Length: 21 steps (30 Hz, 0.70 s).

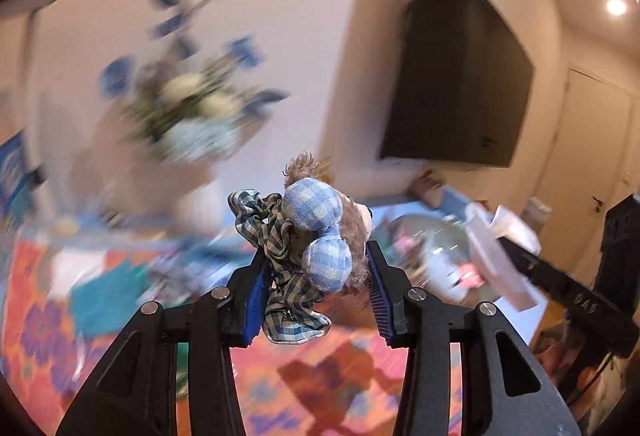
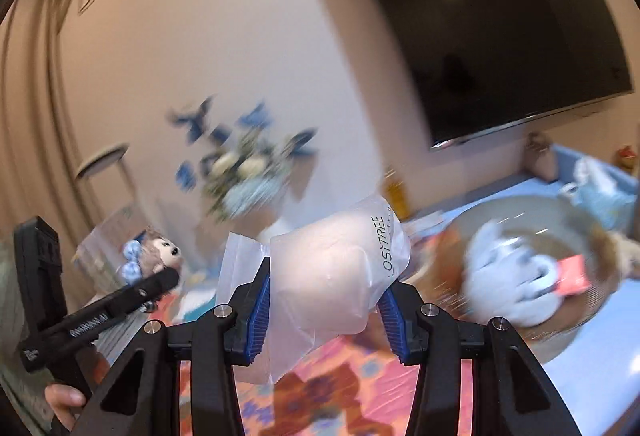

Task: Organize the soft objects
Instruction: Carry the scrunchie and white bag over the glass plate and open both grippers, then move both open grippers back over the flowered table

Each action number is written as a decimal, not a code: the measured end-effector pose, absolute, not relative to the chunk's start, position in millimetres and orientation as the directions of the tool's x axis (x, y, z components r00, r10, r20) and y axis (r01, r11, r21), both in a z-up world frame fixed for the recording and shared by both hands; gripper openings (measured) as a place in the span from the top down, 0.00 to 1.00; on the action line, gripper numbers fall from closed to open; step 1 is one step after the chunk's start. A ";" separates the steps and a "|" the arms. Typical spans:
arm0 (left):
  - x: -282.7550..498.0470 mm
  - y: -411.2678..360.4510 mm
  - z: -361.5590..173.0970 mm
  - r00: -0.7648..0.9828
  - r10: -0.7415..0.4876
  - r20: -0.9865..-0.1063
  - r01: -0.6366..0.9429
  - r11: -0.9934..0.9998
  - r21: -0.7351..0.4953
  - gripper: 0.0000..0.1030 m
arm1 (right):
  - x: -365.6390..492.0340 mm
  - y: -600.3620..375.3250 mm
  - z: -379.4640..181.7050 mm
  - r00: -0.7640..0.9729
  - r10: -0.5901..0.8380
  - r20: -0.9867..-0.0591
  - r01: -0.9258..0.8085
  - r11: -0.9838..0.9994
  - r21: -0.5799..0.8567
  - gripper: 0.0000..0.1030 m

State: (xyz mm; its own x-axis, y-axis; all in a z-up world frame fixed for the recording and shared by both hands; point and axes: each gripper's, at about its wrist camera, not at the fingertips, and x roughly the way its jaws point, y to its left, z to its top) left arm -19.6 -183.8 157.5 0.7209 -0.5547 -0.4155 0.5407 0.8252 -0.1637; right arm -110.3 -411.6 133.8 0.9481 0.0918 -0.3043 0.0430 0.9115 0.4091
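Left wrist view: left gripper [image 1: 316,276] jaws partly closed, blue pads pressing both sides of a small plush toy [image 1: 320,232] with brown fur, blue checked ears or paws and a green-checked ribbon [image 1: 280,276]. Toy is held clear above the patterned orange-pink cloth [image 1: 320,388]. Background blurred: a flower arrangement [image 1: 192,108] against the wall, a dark screen [image 1: 460,68] mounted at right, a round basin [image 1: 436,252] on the blue surface.

Right wrist view: right gripper [image 2: 324,300] jaws partly closed on a translucent plastic bag [image 2: 332,276] with a pale soft item inside, printed lettering on its side. Bag is lifted off the cloth. Basin [image 2: 560,336] at right holds a light-blue soft item [image 2: 516,276]. Left gripper with the toy shows at far left.
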 end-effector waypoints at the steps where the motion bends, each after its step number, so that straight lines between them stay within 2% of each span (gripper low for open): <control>1: -18.1 -200.3 164.4 0.711 -0.571 -0.411 0.564 0.811 -0.152 0.60 | -111.4 -426.7 135.8 0.950 0.062 -0.307 0.078 0.903 0.423 0.54; 4: -12.3 -248.5 175.9 0.654 -0.631 -0.417 0.636 0.757 -0.148 0.60 | -112.8 -468.2 137.0 0.939 -0.036 -0.341 0.198 0.870 0.452 0.54; 8: 2.1 -313.1 171.1 0.579 -0.664 -0.474 0.694 0.706 -0.142 0.60 | -104.1 -531.7 121.0 0.868 -0.181 -0.463 0.417 0.772 0.479 0.54; 13: 21.9 -384.9 137.1 0.458 -0.686 -0.565 0.740 0.646 -0.185 0.60 | -89.2 -577.1 97.7 0.795 -0.212 -0.569 0.519 0.723 0.456 0.54; 14: 24.5 -397.4 128.5 0.433 -0.689 -0.581 0.749 0.633 -0.193 0.57 | -84.1 -582.8 92.9 0.776 -0.217 -0.592 0.535 0.722 0.438 0.51; 15: 26.9 -404.9 122.4 0.412 -0.694 -0.591 0.757 0.621 -0.202 0.54 | -77.6 -587.5 87.7 0.759 -0.218 -0.614 0.546 0.727 0.417 0.38; 16: 28.5 -414.3 114.8 0.379 -0.702 -0.603 0.773 0.598 -0.211 0.44 | -74.2 -589.5 83.1 0.748 -0.213 -0.628 0.545 0.736 0.400 0.28; 17: 29.8 -425.8 105.6 0.335 -0.702 -0.629 0.795 0.569 -0.212 0.25 | -67.4 -591.5 78.4 0.730 -0.204 -0.652 0.542 0.754 0.371 0.14; 18: 29.9 -430.3 100.1 0.316 -0.696 -0.644 0.803 0.558 -0.208 0.17 | -65.1 -592.8 74.6 0.711 -0.208 -0.671 0.546 0.765 0.342 0.14; 21: 25.6 -430.2 89.9 0.319 -0.677 -0.664 0.796 0.572 -0.201 0.14 | -70.8 -596.2 67.3 0.675 -0.248 -0.695 0.585 0.753 0.300 0.14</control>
